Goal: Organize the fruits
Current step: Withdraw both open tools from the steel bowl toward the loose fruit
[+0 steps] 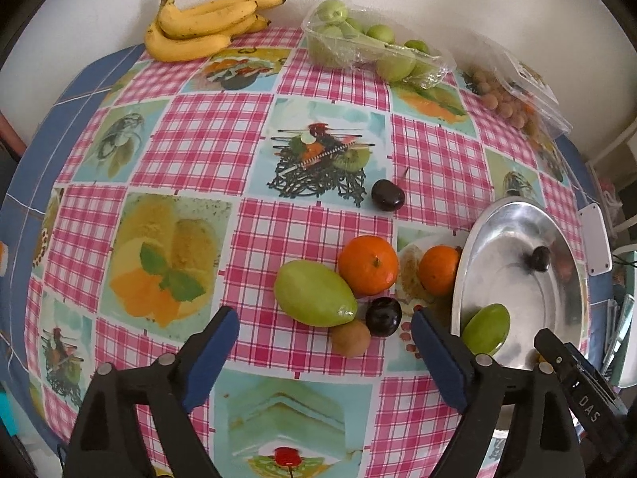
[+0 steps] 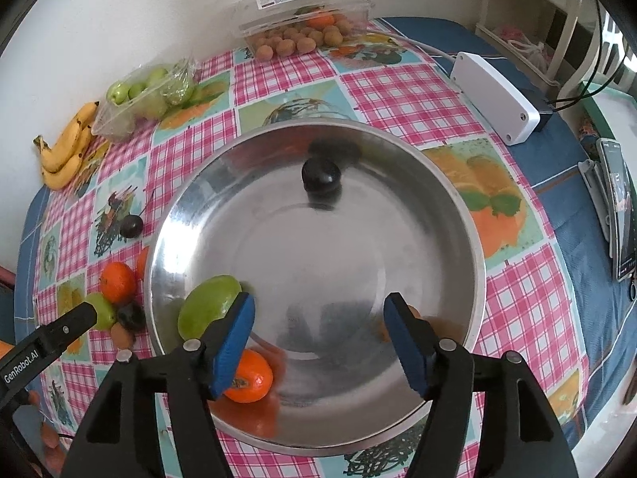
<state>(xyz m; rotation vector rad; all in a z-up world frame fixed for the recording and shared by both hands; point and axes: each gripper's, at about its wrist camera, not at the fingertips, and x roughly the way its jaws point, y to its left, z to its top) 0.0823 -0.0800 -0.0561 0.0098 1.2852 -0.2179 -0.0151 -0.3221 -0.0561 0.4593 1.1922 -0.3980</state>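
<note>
Left wrist view: the left claw (image 1: 324,342) is standing wide apart over the checked cloth (image 1: 199,151), gripping nothing. Just ahead of its fingers a loose cluster is lying: one green mango (image 1: 314,294), two mandarins (image 1: 368,265) (image 1: 439,269), one dark plum (image 1: 383,316) and one small brown fruit (image 1: 350,337), mostly touching each other. A second plum (image 1: 387,195) is sitting apart, farther ahead. Off to the right the steel bowl (image 1: 497,239) is holding another mango (image 1: 486,328) and a plum (image 1: 541,258). Far ahead, by the wall, bananas (image 1: 199,24) and two clear fruit packs are lining the table's edge; open cloth is stretching left of the claw.

Right wrist view: the right claw (image 2: 318,342) is hanging over the bowl (image 2: 398,151), jaws parted about halfway and empty. By its left finger a mango (image 2: 207,306) and a mandarin (image 2: 254,382) are resting inside the near rim; a plum (image 2: 320,175) is lying far ahead. The bowl's middle is bare.
</note>
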